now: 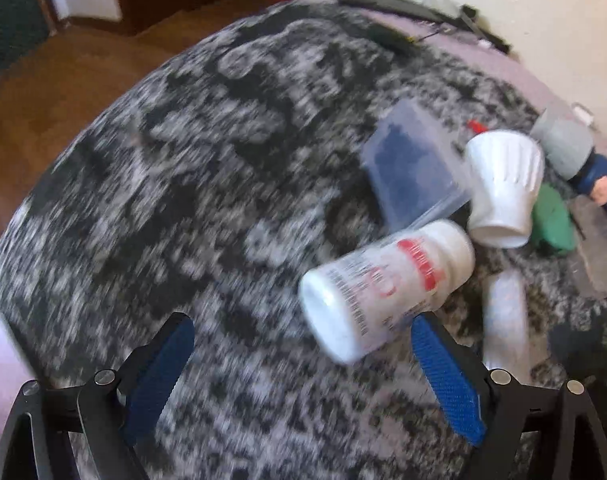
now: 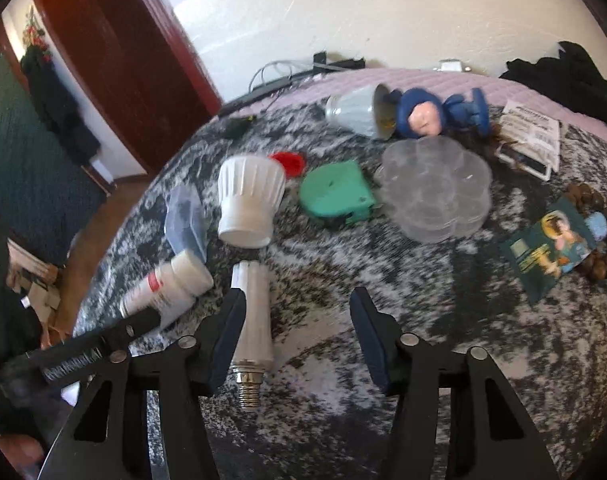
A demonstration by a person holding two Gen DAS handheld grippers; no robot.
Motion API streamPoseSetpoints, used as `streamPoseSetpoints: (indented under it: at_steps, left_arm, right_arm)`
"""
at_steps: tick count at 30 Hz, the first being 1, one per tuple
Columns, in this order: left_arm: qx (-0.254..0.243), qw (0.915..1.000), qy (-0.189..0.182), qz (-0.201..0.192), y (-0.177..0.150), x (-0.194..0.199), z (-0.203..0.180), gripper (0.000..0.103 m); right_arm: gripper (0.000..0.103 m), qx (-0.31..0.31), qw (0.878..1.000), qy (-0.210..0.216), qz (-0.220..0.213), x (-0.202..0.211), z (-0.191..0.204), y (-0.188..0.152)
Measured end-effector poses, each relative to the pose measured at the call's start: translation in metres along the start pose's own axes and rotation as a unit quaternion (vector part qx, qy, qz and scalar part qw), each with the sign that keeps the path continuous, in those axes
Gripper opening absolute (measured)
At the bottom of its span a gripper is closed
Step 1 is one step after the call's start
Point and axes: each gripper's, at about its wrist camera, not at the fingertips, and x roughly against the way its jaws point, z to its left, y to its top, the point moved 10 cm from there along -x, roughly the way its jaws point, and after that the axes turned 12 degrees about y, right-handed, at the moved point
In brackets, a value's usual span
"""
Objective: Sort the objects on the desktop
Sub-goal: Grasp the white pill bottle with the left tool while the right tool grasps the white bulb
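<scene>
While a jumble of objects is lying across the mottled black-and-white cloth, my left gripper is standing wide, the white pill bottle on its side just inside its right-hand finger, unpinched. My right gripper is hanging half open over bare cloth, nothing between its pads. Beside its left finger, just right of the bottle, a slim screw-base bulb is lying; beyond the bottle, a ribbed white lamp base is standing.

Wide-spread left claw beside the toppled white bottle.
</scene>
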Motion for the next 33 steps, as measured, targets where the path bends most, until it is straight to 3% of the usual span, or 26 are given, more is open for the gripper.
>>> streamPoseSetpoints:
  at_steps: [5,9,16,23,24,26,28,33]
  left_arm:
    - [-0.038,0.9983,-0.043,-0.007,0.010,-0.007,-0.021,0.090]
    - [-0.067,0.9959,-0.060,-0.009,0.007,-0.007,-0.036,0.071]
    - [-0.086,0.9950,-0.048,-0.014,0.003,-0.008,-0.042,0.070]
    - [-0.112,0.9929,-0.032,-0.026,-0.009,-0.018,-0.041,0.070]
    - [-0.109,0.9932,-0.030,-0.028,-0.008,-0.017,-0.039,0.068]
    - [-0.100,0.9942,-0.029,-0.029,-0.006,-0.015,-0.035,0.066]
    - [-0.090,0.9952,-0.028,-0.026,-0.005,-0.013,-0.029,0.044]
    - [-0.072,0.9964,-0.030,-0.035,-0.001,0.001,-0.017,0.042]
  right_arm:
    - [0.054,0.021,1.000,0.002,0.015,-0.017,0.010,-0.009]
    - [0.054,0.025,0.999,0.012,0.022,-0.029,0.017,-0.012]
    - [0.053,0.062,0.998,-0.004,0.022,-0.039,0.024,-0.018]
    - [0.040,0.140,0.989,-0.046,0.018,-0.046,0.032,-0.025]
    - [0.032,0.144,0.988,-0.045,0.017,-0.046,0.034,-0.027]
    - [0.032,0.143,0.989,-0.044,0.012,-0.043,0.034,-0.025]
    - [0.032,0.136,0.990,-0.041,0.008,-0.041,0.032,-0.025]
    - [0.031,0.128,0.991,-0.045,0.012,-0.033,0.027,-0.024]
